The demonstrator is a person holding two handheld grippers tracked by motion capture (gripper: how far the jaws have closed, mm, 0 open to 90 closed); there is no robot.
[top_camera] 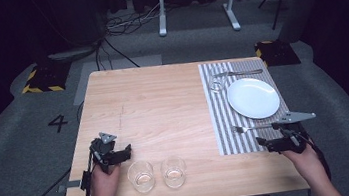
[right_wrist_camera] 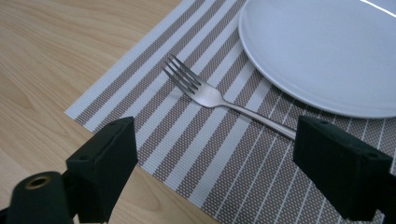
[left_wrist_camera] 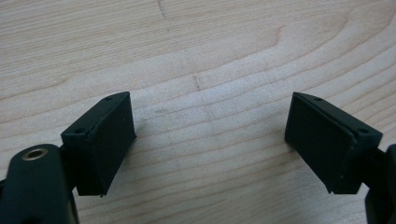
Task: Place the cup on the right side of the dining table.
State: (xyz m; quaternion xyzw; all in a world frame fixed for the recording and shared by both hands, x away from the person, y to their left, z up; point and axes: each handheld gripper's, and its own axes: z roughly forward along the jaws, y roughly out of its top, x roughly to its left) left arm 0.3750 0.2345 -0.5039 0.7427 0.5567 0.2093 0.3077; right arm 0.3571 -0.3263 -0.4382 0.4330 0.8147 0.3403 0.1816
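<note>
Wooden table [top_camera: 163, 104] is part set: fork [right_wrist_camera: 210, 95] by plate [right_wrist_camera: 317, 51]; both my grippers wide open, empty, 2 glasses [top_camera: 140, 175] wait

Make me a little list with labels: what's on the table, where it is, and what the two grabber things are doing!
table: light wood
placemat: striped, on the table's right side
plate: white, empty, on the placemat
fork: on the placemat, beside the plate's near edge
near glasses: two clear ones, side by side at the front edge
far glass: at the placemat's far corner
left hand-held gripper: open over bare wood
right hand-held gripper: open, near the fork's handle
</note>
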